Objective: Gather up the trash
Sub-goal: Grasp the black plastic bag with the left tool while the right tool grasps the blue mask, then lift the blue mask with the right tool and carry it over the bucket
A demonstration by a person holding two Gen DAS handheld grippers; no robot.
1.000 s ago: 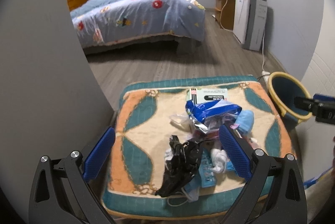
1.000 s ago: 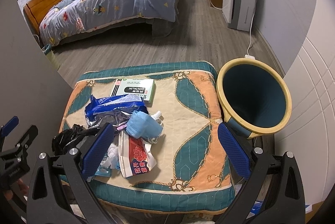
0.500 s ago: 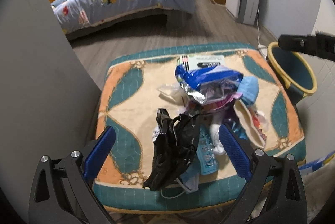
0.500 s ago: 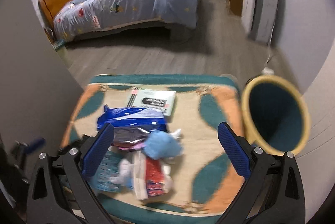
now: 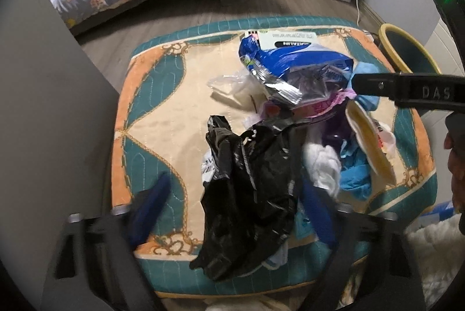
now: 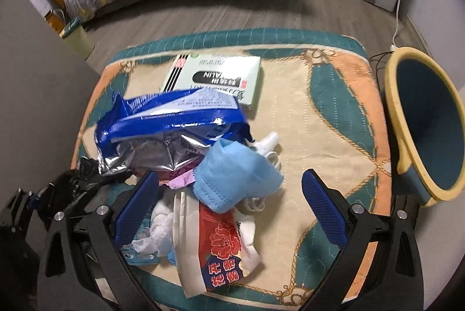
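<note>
**Q:** State the condition of each gripper.

**A:** The left gripper (image 5: 232,212) has its jaws spread wide and grips nothing. Its view is motion-blurred, but both blue pads are well apart. The right gripper (image 6: 229,209) is likewise spread, with nothing between its pads.

**Q:** Where is the trash relative to the left gripper?

**A:** A crumpled black plastic bag (image 5: 250,183) lies directly ahead, in the gap between the two fingers, on the patterned cushion (image 5: 162,119). Whether the pads touch it cannot be told. Ahead and to the right sit white wadding (image 5: 322,165) and a blue foil wrapper (image 5: 290,61).

**Q:** And relative to the right gripper?

**A:** A blue face mask (image 6: 232,177) lies just ahead, between the fingers and nearer the left pad. Below it, closest to the gripper body, is a white packet with red flower print (image 6: 221,250). The blue foil wrapper (image 6: 171,125) is ahead and left, overlapping a pale green box (image 6: 218,78) farther ahead. The black plastic bag (image 6: 87,177) sits far left.

**Q:** Location of the bin?

**A:** The yellow-rimmed bin (image 6: 427,125) stands to the right of the right gripper, beside the cushion (image 6: 334,113), its opening tilted toward the camera. In the left wrist view the right gripper's black arm crosses in front of the yellow-rimmed bin (image 5: 407,49).
</note>
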